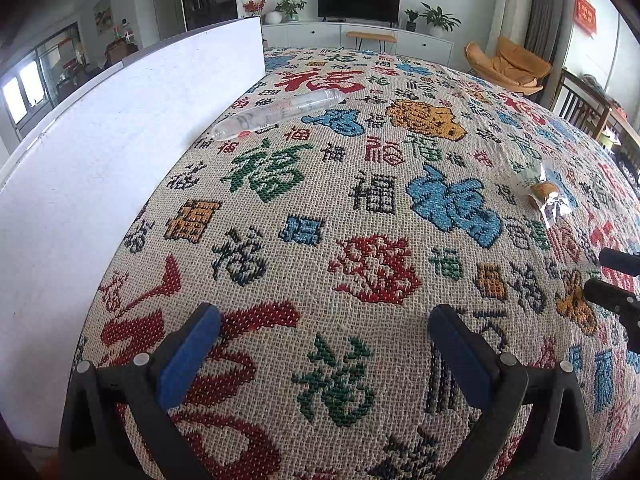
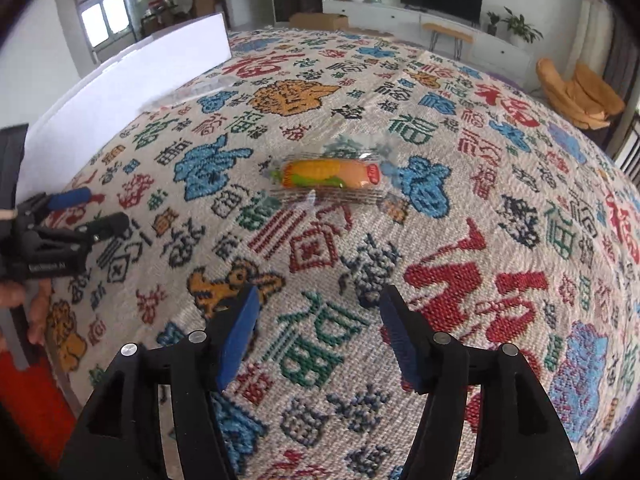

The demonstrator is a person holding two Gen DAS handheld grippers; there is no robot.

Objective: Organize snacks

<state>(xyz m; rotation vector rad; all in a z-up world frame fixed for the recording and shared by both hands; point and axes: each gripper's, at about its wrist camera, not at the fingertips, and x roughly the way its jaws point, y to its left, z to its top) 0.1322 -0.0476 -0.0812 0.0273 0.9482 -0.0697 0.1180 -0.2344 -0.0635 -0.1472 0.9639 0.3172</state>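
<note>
A small snack in clear wrap with orange and green print (image 2: 330,176) lies on the patterned cloth, straight ahead of my right gripper (image 2: 318,300), which is open and empty a short way before it. The same snack shows at the far right in the left wrist view (image 1: 546,194). A long clear snack packet (image 1: 280,114) lies beside the white box (image 1: 100,168). My left gripper (image 1: 324,320) is open and empty over bare cloth. The right gripper's tips show at the right edge of the left view (image 1: 614,276); the left gripper shows at the left edge of the right view (image 2: 94,210).
The white box wall runs along the table's left side (image 2: 160,68). The patterned tablecloth (image 1: 360,220) covers the whole table. Beyond it are a TV cabinet (image 1: 360,36), an orange chair (image 1: 508,66) and a wooden chair (image 1: 580,104).
</note>
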